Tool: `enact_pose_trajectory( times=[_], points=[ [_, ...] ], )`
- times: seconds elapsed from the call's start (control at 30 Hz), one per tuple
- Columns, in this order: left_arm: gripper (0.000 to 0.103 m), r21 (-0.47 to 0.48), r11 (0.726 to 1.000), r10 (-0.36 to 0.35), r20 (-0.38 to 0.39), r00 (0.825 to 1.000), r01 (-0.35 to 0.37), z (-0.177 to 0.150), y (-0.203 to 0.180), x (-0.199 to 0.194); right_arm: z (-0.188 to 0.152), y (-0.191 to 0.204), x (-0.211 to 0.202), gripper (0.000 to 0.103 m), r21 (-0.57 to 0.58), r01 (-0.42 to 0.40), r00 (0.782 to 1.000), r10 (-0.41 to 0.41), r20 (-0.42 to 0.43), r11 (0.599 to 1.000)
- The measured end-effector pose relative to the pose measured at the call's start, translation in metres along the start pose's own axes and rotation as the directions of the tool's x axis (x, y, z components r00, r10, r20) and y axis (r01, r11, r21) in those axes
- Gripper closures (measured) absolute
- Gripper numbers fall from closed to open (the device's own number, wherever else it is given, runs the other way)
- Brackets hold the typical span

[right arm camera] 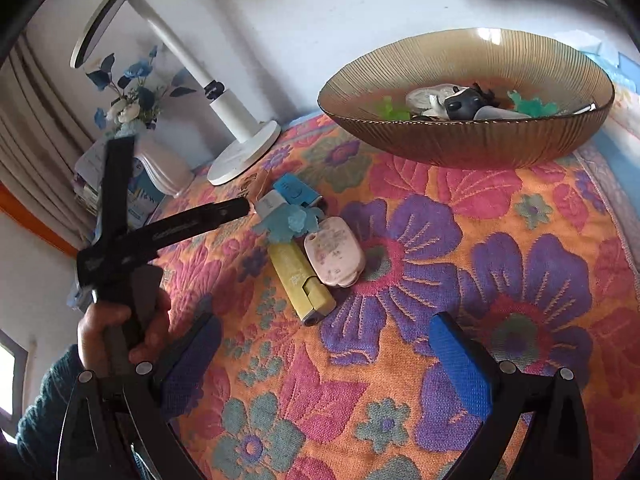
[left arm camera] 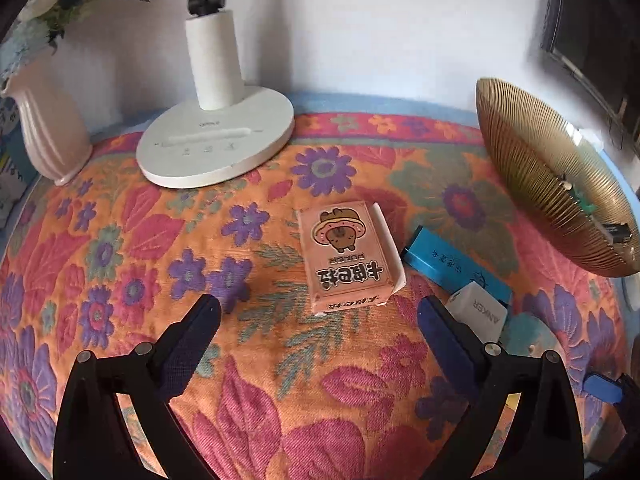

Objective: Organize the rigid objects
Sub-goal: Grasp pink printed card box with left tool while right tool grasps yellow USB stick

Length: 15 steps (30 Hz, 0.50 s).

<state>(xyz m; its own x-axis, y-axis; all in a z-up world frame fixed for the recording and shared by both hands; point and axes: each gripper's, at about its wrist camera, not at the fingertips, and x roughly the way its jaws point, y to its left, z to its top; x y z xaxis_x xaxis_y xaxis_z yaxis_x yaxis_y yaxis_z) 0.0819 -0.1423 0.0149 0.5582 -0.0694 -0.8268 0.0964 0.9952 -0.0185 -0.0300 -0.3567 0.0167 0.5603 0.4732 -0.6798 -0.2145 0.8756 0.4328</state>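
A pink poker card box (left arm camera: pixel 348 256) lies on the flowered cloth just ahead of my left gripper (left arm camera: pixel 319 303). That gripper is open, its jaws wider than the box and short of its sides. To the right of the box are a blue lighter (left arm camera: pixel 448 258) and a white Anker charger (left arm camera: pixel 480 312). My right gripper (right arm camera: pixel 326 320) hangs open and empty over the cloth. Just beyond it lie a yellow lighter (right arm camera: pixel 300 280), a pink oval case (right arm camera: pixel 334 256) and a pale blue flower piece (right arm camera: pixel 288 220). The ribbed amber bowl (right arm camera: pixel 440 148) holds several small items.
A white lamp base (left arm camera: pixel 216 140) and a pink ribbed vase (left arm camera: pixel 52 136) stand at the back left against the wall. The bowl (left arm camera: pixel 532 184) stands at the right edge. In the right wrist view, a hand (right arm camera: pixel 120 320) holds the left gripper's handle.
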Motion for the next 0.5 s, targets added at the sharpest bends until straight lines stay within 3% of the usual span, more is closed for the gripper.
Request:
enact_pose_trajectory(
  times=[0.07,0.17,0.27,0.3,0.33,0.37,0.43,0.5],
  points=[
    [0.013,0.018,0.999,0.028,0.003,1.000,-0.028,0.006,-0.006,0.006,0.000,0.002,0.001,0.000,0.000,0.010,1.000,-0.010,0.003,1.000],
    [0.013,-0.001,1.000,-0.019,0.003,1.000,0.019,0.012,-0.004,0.008,0.000,0.000,0.000,0.000,0.016,0.049,0.999,-0.049,0.012,0.999],
    [0.014,0.012,1.000,-0.016,0.009,1.000,0.015,0.018,-0.007,0.013,-0.001,0.004,0.002,0.000,0.005,0.101,0.995,-0.101,0.008,0.995],
    [0.029,0.020,1.000,-0.015,0.011,1.000,0.014,0.018,-0.009,0.015,-0.001,0.008,0.004,0.000,-0.013,0.127,0.992,-0.127,0.003,0.992],
    [0.038,0.028,0.999,-0.017,0.022,1.000,0.016,0.019,-0.011,0.014,-0.002,0.013,0.006,0.000,-0.038,0.159,0.987,-0.159,-0.003,0.987],
    [0.058,0.029,0.999,-0.034,0.033,0.999,0.033,0.019,-0.010,0.011,-0.002,0.018,0.008,0.000,-0.061,0.184,0.983,-0.184,-0.005,0.981],
    [0.063,0.013,0.998,-0.069,0.028,0.997,0.069,0.018,-0.004,0.006,-0.004,0.030,0.010,0.001,-0.114,0.227,0.973,-0.230,-0.009,0.967],
    [0.065,0.013,0.996,-0.093,0.046,0.995,0.092,0.007,0.006,-0.006,-0.006,0.041,0.012,0.016,-0.152,0.241,0.970,-0.244,-0.008,0.959]
  ],
)
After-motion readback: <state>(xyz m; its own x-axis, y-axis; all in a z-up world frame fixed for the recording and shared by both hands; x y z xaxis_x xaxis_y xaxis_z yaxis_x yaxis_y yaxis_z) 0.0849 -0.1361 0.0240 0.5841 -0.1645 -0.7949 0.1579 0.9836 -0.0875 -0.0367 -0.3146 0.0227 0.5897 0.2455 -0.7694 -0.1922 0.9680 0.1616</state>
